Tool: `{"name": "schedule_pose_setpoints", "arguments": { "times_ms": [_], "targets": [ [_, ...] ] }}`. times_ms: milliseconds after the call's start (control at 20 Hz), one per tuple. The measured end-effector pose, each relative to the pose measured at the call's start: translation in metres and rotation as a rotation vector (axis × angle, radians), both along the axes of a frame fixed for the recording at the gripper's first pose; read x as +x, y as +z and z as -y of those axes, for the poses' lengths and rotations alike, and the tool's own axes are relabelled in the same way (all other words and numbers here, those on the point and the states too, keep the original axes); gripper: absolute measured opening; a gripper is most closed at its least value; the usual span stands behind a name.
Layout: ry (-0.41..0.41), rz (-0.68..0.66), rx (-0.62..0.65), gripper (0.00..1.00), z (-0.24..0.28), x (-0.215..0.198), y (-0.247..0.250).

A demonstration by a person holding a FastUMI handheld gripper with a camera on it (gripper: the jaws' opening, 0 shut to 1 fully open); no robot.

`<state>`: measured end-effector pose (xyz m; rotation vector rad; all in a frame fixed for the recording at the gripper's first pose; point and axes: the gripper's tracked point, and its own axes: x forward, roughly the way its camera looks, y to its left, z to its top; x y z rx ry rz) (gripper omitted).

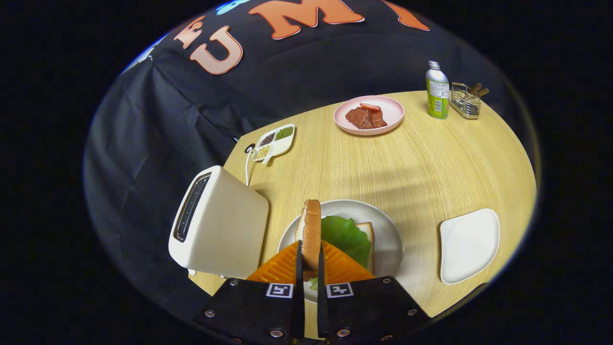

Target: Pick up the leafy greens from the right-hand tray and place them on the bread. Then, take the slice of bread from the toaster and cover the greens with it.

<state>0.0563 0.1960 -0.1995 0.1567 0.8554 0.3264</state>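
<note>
Golden-crusted bread slice (311, 230), lower centre, is being pinched on edge by the gripper (310, 261) above greens (346, 235) on the plate (388, 225); light, crushable, best gripped gently by crust.

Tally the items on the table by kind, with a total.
Plates and trays: 4 (grey plate, pink plate, white tray, divided dish)
Bread slices: 2 (one on the grey plate, one held upright in the shut hand-held gripper)
Greens: 1
Toaster: 1
Bottle: 1
Wire rack: 1
Total: 10
</note>
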Motion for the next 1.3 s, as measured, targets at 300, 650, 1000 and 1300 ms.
{"name": "schedule_pose_setpoints", "arguments": {
  "times_ms": [300,650,1000,1300],
  "targets": [
    [-0.008,-0.012,-0.076,0.31,0.019,0.002,-0.011],
    [-0.058,0.004,-0.117,0.64,0.041,0.004,-0.005],
    [-0.111,0.156,-0.188,0.99,0.069,0.010,0.051],
    [-0.143,0.391,-0.264,0.99,0.086,0.006,0.140]
  ]
}}
